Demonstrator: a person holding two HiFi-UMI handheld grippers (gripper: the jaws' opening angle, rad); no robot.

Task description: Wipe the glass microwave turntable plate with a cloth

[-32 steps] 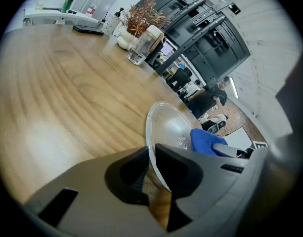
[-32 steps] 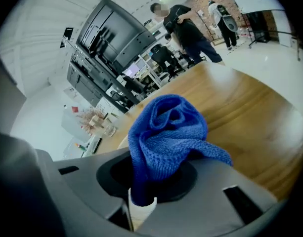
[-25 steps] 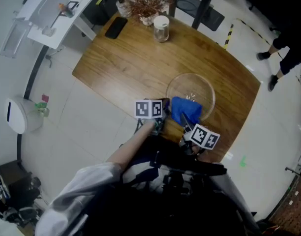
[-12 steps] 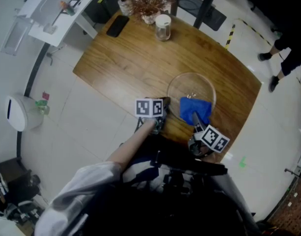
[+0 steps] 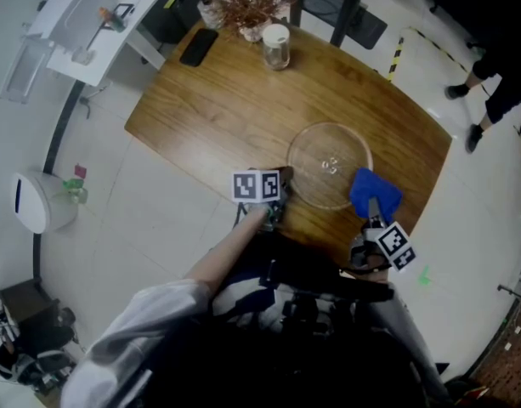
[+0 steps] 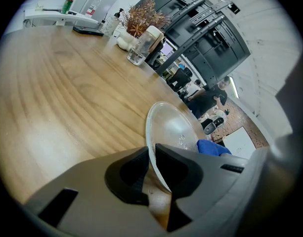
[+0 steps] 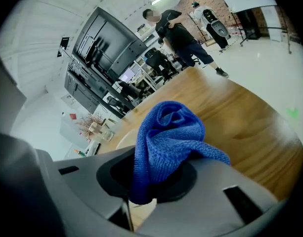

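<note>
Clamping the left gripper (image 6: 151, 157) narrowly on the near rim of the glass turntable plate (image 6: 173, 125), steadying it on the wooden table (image 5: 226, 100). Pinching the bunched blue cloth (image 7: 166, 137) in the right gripper (image 7: 155, 180), just beside the plate's right rim, not over the glass. Treating the plate as rigid, smooth, probably slippery and breakable: gripping at the rim only, firmly but without crushing. Treating the cloth as soft and light: expecting its loose fold to flatten under light pressure.
</note>
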